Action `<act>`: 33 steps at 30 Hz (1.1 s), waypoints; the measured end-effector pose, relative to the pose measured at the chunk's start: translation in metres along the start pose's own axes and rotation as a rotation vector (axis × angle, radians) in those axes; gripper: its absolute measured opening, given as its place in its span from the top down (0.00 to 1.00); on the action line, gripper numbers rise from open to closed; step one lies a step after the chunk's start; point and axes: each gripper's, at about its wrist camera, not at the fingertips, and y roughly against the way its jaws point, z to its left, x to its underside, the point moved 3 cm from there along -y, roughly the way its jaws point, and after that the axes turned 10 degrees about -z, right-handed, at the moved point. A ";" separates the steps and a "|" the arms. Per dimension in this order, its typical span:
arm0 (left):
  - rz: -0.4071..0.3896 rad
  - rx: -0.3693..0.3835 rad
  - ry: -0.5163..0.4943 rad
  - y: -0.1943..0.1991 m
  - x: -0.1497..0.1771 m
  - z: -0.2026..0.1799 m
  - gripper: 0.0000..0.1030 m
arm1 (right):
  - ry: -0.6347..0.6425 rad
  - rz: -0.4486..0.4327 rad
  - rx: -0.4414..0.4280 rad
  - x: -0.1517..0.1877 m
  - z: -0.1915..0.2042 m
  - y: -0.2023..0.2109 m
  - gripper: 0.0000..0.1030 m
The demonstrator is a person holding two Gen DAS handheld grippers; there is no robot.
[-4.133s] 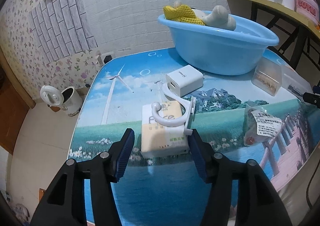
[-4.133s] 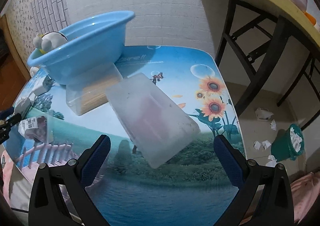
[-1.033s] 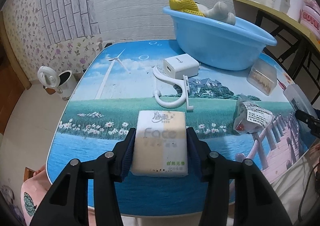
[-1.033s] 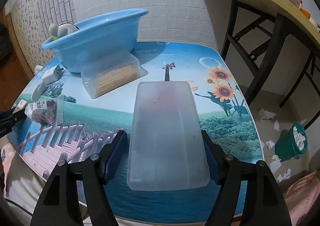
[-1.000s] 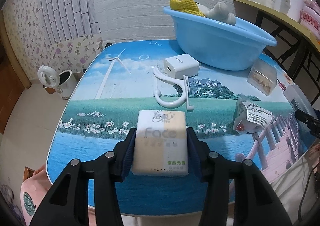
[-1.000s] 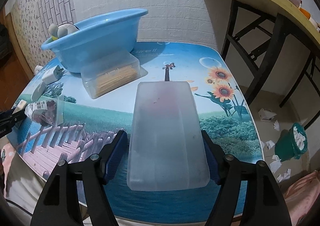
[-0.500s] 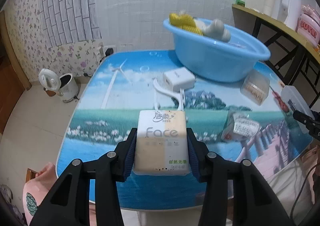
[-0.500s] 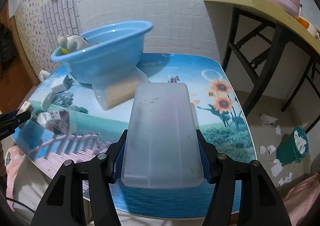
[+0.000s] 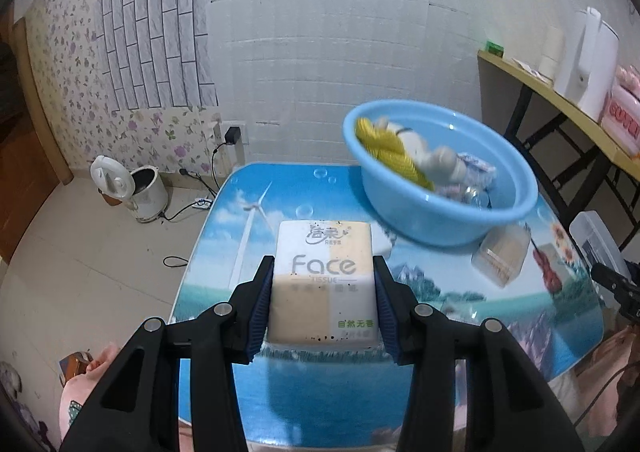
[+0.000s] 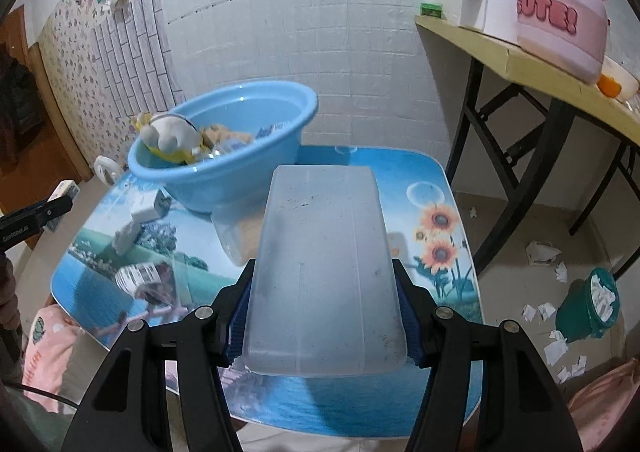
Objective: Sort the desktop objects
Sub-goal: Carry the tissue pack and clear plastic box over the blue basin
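My left gripper (image 9: 322,306) is shut on a white and beige "Face" tissue pack (image 9: 323,282) and holds it well above the table. My right gripper (image 10: 322,316) is shut on a frosted clear plastic box (image 10: 322,268), also lifted above the table. The blue basin (image 9: 440,192) stands at the back of the table and holds a yellow cloth, a white toy and small packets; it also shows in the right wrist view (image 10: 236,156).
On the picture-printed table (image 9: 440,332) lie a clear box of toothpicks (image 9: 500,258), a white charger (image 10: 150,212) and a labelled clear packet (image 10: 148,280). A kettle (image 9: 132,188) stands on the floor at left. A yellow shelf (image 10: 520,64) stands at right.
Both grippers have risen with their loads, so the table looks farther below. The basin's inside has come into view.
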 end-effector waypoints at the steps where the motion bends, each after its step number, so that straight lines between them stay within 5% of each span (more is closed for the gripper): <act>1: -0.004 0.003 0.000 -0.001 -0.004 -0.001 0.56 | 0.001 -0.004 -0.009 -0.004 0.001 0.001 0.45; 19: -0.040 0.050 -0.030 -0.032 -0.067 -0.034 0.56 | 0.025 -0.049 -0.085 -0.061 0.015 -0.021 0.45; 33: -0.055 0.180 -0.119 -0.074 -0.099 -0.097 0.56 | 0.044 -0.048 -0.125 -0.081 0.034 -0.050 0.45</act>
